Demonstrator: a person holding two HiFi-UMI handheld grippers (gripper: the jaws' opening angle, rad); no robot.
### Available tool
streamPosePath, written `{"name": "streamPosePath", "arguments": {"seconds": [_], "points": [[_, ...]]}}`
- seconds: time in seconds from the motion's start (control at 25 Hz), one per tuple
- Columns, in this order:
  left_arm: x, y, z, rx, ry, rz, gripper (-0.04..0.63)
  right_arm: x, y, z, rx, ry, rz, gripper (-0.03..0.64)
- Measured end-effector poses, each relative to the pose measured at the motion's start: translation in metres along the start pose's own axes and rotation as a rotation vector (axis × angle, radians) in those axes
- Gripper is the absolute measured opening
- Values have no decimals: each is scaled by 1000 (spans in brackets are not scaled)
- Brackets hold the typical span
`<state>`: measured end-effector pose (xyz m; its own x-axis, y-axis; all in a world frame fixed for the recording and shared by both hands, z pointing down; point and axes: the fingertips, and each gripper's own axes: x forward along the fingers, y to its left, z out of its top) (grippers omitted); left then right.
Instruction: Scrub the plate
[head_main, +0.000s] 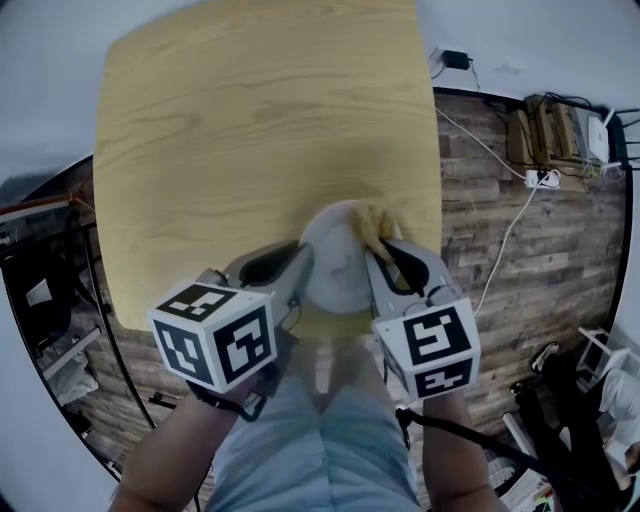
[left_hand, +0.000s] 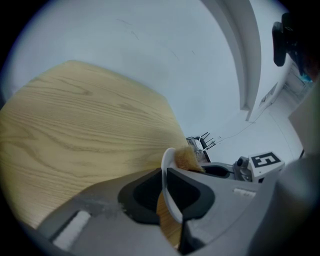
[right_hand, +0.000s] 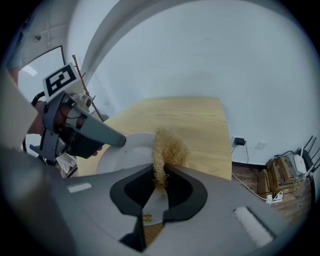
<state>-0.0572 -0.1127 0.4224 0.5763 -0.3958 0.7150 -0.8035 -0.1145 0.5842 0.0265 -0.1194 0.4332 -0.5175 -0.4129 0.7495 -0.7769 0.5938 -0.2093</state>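
Observation:
A white plate (head_main: 335, 268) is held near the front edge of the wooden table (head_main: 250, 130). My left gripper (head_main: 300, 262) is shut on the plate's left rim; in the left gripper view the plate (left_hand: 170, 195) stands edge-on between the jaws. My right gripper (head_main: 378, 250) is shut on a tan fibrous scrubber (head_main: 372, 226), which rests on the plate's right side. In the right gripper view the scrubber (right_hand: 167, 149) sticks out of the jaws over the plate (right_hand: 127, 152), with the left gripper (right_hand: 117, 141) at the plate's far rim.
The table fills the upper middle of the head view. Wood-plank floor (head_main: 520, 260) lies to the right, with white cables (head_main: 505, 240) and a power strip (head_main: 543, 179). A dark chair base (head_main: 50, 300) stands at the left. The person's legs (head_main: 320, 440) are below the plate.

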Motion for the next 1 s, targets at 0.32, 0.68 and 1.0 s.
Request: {"name": "streamPosePath", "arguments": {"seconds": [0.32, 0.68, 1.0], "points": [[-3, 4, -2, 9, -20, 25, 55, -8, 27, -16, 58, 3, 74, 46], [-11, -1, -5, 25, -51, 54, 55, -25, 69, -37, 66, 6, 177, 46], [-12, -5, -1, 57, -86, 84, 57, -44, 97, -51, 82, -16, 271, 46]]}}
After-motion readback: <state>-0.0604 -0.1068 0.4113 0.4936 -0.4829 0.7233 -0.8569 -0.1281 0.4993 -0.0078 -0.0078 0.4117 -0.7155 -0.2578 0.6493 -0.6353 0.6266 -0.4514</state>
